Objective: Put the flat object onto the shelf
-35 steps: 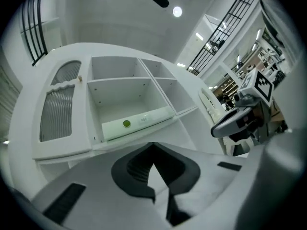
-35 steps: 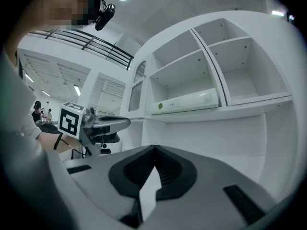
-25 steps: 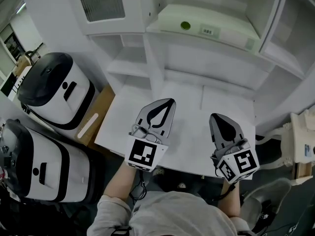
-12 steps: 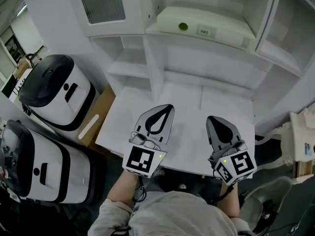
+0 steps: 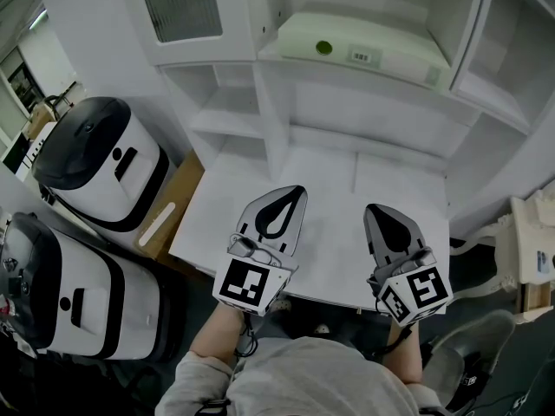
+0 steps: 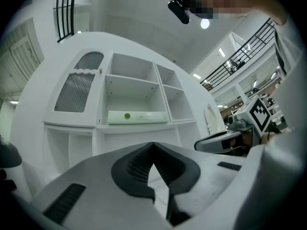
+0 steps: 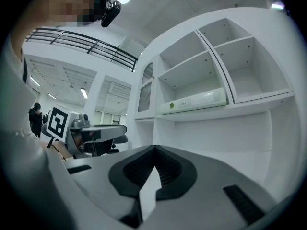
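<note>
The flat pale-green object (image 5: 360,45) with a green dot and a small label lies on the white shelf (image 5: 364,74) above the desk; it also shows as a flat object (image 6: 137,116) in the left gripper view and a flat object (image 7: 193,101) in the right gripper view. My left gripper (image 5: 295,191) hovers over the near part of the white desk (image 5: 329,189), shut and holding nothing. My right gripper (image 5: 375,208) is beside it to the right, also shut and holding nothing. Both point toward the shelf unit, well below the object.
The white shelf unit has open compartments, a slatted door (image 5: 180,5) at upper left and lower cubbies (image 5: 227,111). Two black-and-white machines (image 5: 95,159) stand on the floor to the left beside a cardboard box (image 5: 169,206). The desk's front edge (image 5: 260,280) is under the grippers.
Both grippers have drawn slightly back toward the person and lower in the head view; the object on the shelf has not moved.
</note>
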`<state>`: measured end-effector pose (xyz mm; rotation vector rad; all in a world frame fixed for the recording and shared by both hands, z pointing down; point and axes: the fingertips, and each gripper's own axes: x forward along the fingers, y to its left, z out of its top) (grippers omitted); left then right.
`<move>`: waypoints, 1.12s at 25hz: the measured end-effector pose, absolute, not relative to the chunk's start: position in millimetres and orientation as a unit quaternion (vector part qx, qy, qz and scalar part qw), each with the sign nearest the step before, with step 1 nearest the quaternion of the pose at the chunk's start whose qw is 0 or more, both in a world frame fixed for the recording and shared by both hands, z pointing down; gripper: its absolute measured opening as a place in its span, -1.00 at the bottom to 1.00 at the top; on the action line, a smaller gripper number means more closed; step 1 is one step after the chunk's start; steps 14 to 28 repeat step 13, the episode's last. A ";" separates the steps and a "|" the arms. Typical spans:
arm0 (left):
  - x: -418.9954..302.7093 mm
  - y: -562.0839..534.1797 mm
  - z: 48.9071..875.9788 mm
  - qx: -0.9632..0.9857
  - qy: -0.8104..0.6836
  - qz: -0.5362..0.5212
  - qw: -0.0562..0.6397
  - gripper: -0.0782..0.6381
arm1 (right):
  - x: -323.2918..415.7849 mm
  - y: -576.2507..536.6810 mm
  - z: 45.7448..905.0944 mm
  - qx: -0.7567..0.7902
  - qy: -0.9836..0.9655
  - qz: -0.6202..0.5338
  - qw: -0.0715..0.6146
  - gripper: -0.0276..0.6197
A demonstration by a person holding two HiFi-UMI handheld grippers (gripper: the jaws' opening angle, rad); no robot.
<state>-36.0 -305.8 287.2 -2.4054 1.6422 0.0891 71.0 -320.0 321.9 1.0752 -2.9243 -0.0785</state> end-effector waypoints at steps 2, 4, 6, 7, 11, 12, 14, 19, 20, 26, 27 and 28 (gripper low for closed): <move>-37.5 -306.6 290.4 -0.820 0.561 0.024 0.110 -0.74 | 69.7 -320.0 322.6 0.344 -0.938 -0.025 0.014 -0.89; -39.2 -307.2 291.8 -0.820 0.561 0.023 0.107 -0.74 | 68.2 -319.9 323.1 0.344 -0.938 -0.025 0.015 -0.89; -40.4 -308.0 293.8 -0.822 0.560 0.023 0.101 -0.74 | 67.4 -320.3 323.7 0.345 -0.938 -0.025 0.015 -0.89; -40.8 -308.5 295.3 -0.823 0.558 0.022 0.098 -0.74 | 67.4 -320.7 324.1 0.345 -0.938 -0.024 0.015 -0.89; -41.9 -310.8 298.2 -0.825 0.557 0.022 0.095 -0.74 | 66.9 -322.5 324.8 0.348 -0.937 -0.024 0.015 -0.89; -42.0 -311.4 298.6 -0.825 0.557 0.022 0.095 -0.74 | 66.7 -323.0 324.6 0.348 -0.937 -0.024 0.015 -0.89; -42.1 -312.0 299.1 -0.825 0.557 0.021 0.096 -0.74 | 66.4 -323.5 324.4 0.348 -0.937 -0.024 0.015 -0.89; -42.1 -312.0 299.1 -0.825 0.557 0.021 0.096 -0.74 | 66.4 -323.5 324.4 0.348 -0.937 -0.024 0.015 -0.89; -42.1 -312.0 299.1 -0.825 0.557 0.021 0.096 -0.74 | 66.4 -323.5 324.4 0.348 -0.937 -0.024 0.015 -0.89; -42.1 -312.0 299.1 -0.825 0.557 0.021 0.096 -0.74 | 66.4 -323.5 324.4 0.348 -0.937 -0.024 0.015 -0.89; -42.1 -312.0 299.1 -0.825 0.557 0.021 0.096 -0.74 | 66.4 -323.5 324.4 0.348 -0.937 -0.024 0.015 -0.89; -42.1 -312.0 299.1 -0.825 0.557 0.021 0.096 -0.74 | 66.4 -323.5 324.4 0.348 -0.937 -0.024 0.015 -0.89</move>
